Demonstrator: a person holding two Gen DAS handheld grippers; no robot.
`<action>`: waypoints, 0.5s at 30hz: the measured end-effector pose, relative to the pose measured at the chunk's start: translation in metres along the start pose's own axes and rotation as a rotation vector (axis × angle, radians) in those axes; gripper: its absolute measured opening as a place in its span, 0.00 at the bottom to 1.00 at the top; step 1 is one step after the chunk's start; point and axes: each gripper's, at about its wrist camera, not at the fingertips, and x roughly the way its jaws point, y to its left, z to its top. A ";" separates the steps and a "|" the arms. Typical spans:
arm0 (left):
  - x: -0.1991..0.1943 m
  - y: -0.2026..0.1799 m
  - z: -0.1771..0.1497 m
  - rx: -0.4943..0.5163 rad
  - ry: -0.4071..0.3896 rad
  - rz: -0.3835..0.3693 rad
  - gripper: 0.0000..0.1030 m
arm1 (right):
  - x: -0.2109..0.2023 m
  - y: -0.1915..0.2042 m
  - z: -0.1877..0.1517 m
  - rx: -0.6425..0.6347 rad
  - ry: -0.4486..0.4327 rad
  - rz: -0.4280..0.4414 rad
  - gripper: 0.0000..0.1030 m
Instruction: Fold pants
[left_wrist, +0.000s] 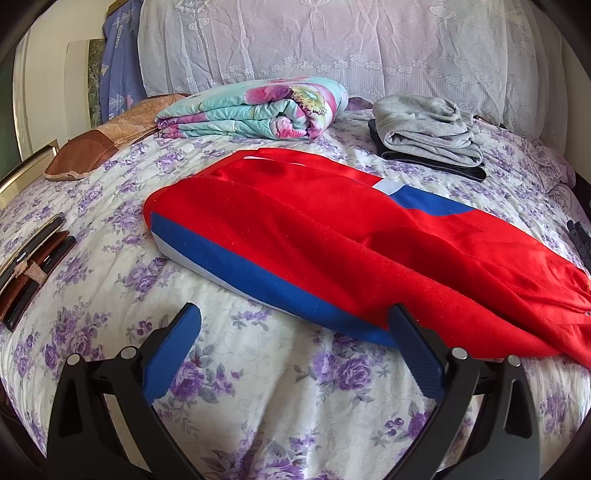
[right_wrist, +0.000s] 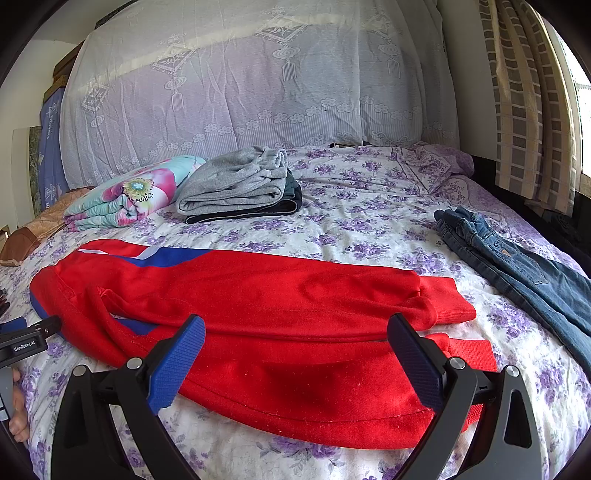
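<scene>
Red track pants (left_wrist: 332, 243) with a blue and white side stripe lie lengthwise across the bed, the two legs stacked one on the other. In the right wrist view the red pants (right_wrist: 258, 314) end in ribbed cuffs at the right. My left gripper (left_wrist: 295, 325) is open, hovering over the sheet at the blue-striped near edge, its right finger touching or just over that edge. My right gripper (right_wrist: 295, 332) is open too, poised above the lower leg with cloth showing between its fingers. The left gripper's body (right_wrist: 26, 339) shows at the left edge of that view.
A folded grey garment on a dark one (right_wrist: 240, 184) and a folded floral quilt (left_wrist: 255, 107) sit toward the headboard. Blue jeans (right_wrist: 517, 266) lie at the right. Phones and a wallet (left_wrist: 29, 262) rest at the left edge. A lace-covered headboard (right_wrist: 240, 81) stands behind.
</scene>
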 end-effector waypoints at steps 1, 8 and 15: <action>0.000 0.001 0.000 -0.002 0.001 -0.001 0.96 | 0.000 0.000 0.000 0.000 0.000 0.000 0.97; 0.000 0.001 -0.002 -0.011 0.009 -0.005 0.96 | 0.001 0.000 0.000 0.000 0.002 0.001 0.97; 0.000 0.001 -0.001 -0.014 0.009 -0.006 0.96 | 0.000 0.000 0.000 0.000 0.001 0.001 0.97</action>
